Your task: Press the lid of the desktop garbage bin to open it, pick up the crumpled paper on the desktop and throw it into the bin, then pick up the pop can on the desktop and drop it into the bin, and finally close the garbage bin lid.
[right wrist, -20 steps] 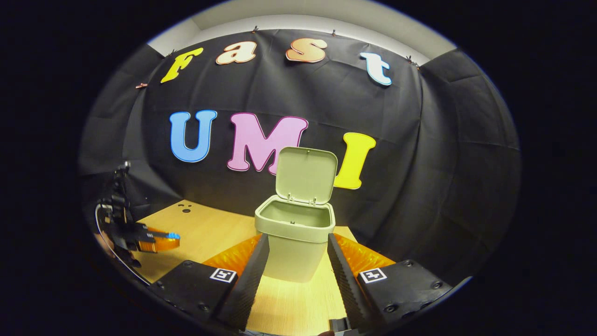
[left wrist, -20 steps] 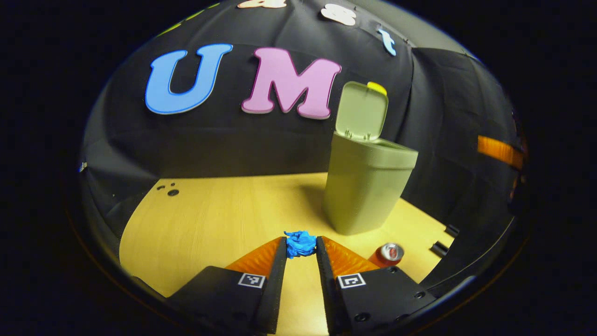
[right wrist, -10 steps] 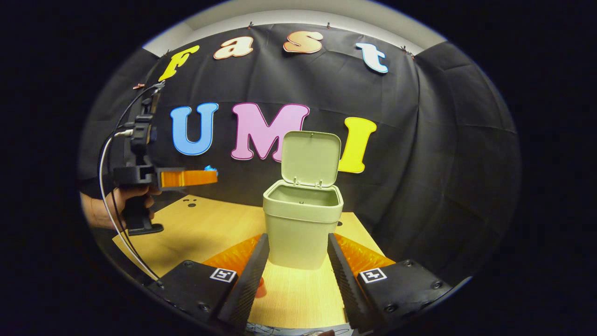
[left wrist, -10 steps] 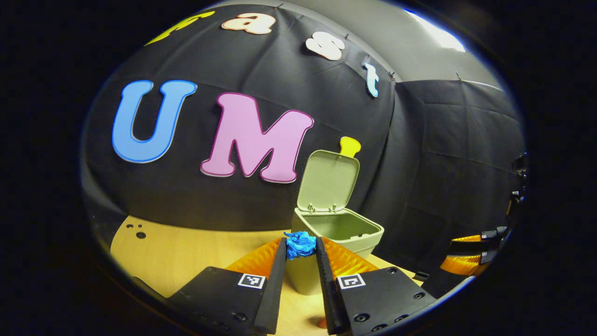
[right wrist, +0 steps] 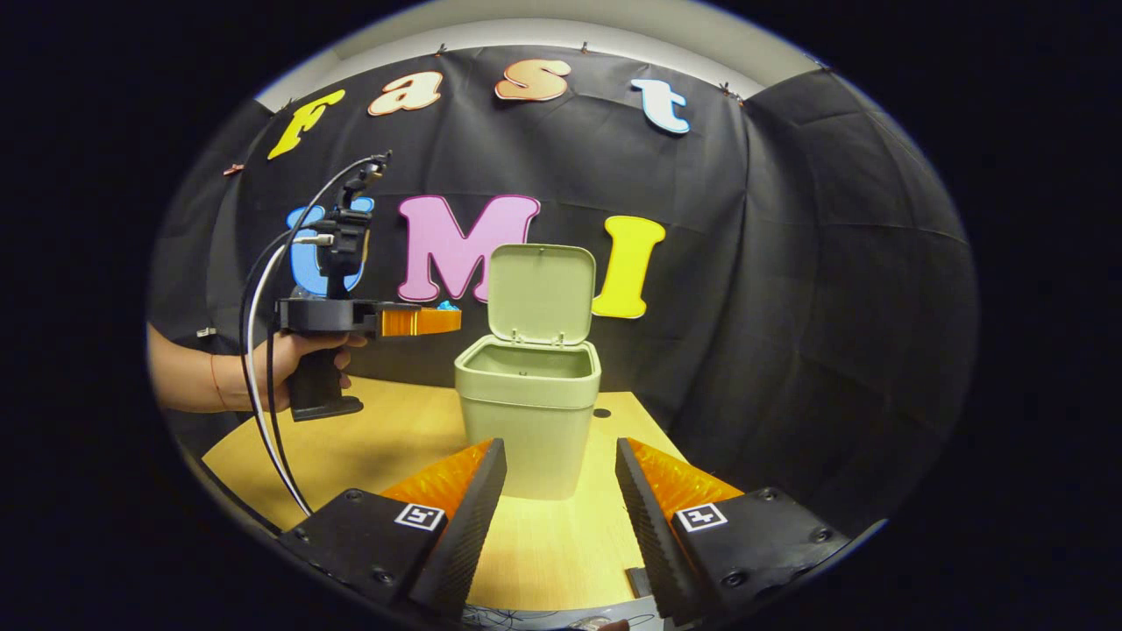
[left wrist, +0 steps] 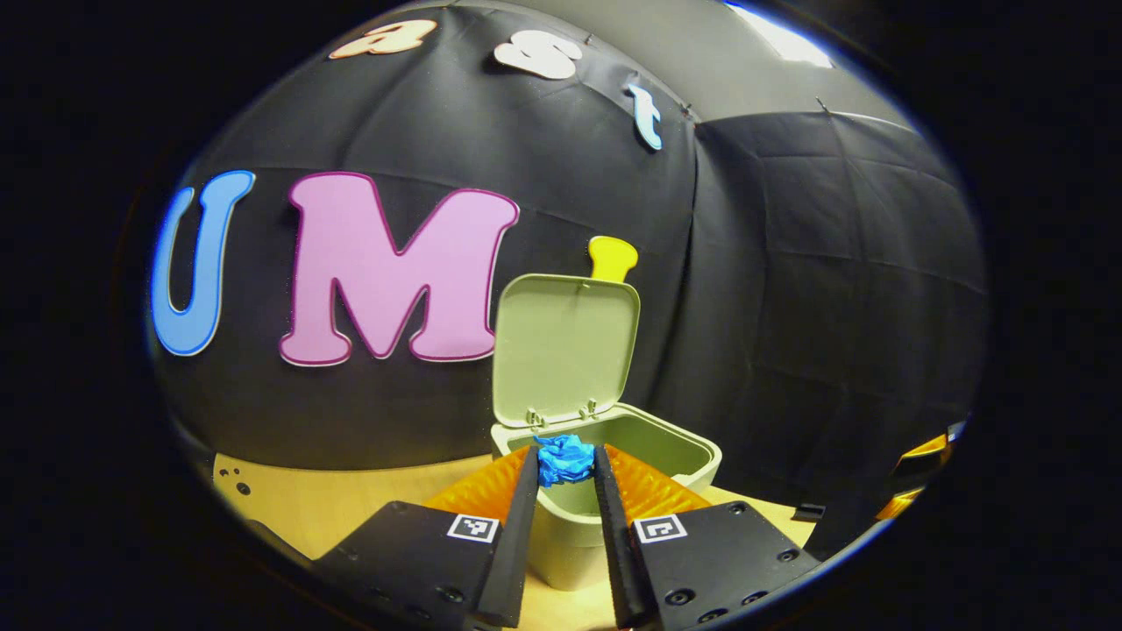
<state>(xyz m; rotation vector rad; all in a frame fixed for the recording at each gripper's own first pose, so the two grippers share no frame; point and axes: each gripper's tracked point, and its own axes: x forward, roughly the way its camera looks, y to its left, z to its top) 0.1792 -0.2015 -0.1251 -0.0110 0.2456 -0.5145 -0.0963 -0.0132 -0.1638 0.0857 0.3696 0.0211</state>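
Bin (left wrist: 692,451) nearer; paper (left wrist: 564,458) between tool (left wrist: 563,473) tips

My left gripper (right wrist: 447,317) has a black pistol-grip handle, with black and white cables looping from its top-mounted camera post. My bare forearm wears a thin red wrist string. My right gripper (right wrist: 561,469) carries black screwed plates with square black-and-white markers.

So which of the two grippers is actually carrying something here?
The left gripper: its jaws pinch the blue crumpled paper by the open bin. The right gripper stands open, nothing between its jaws.
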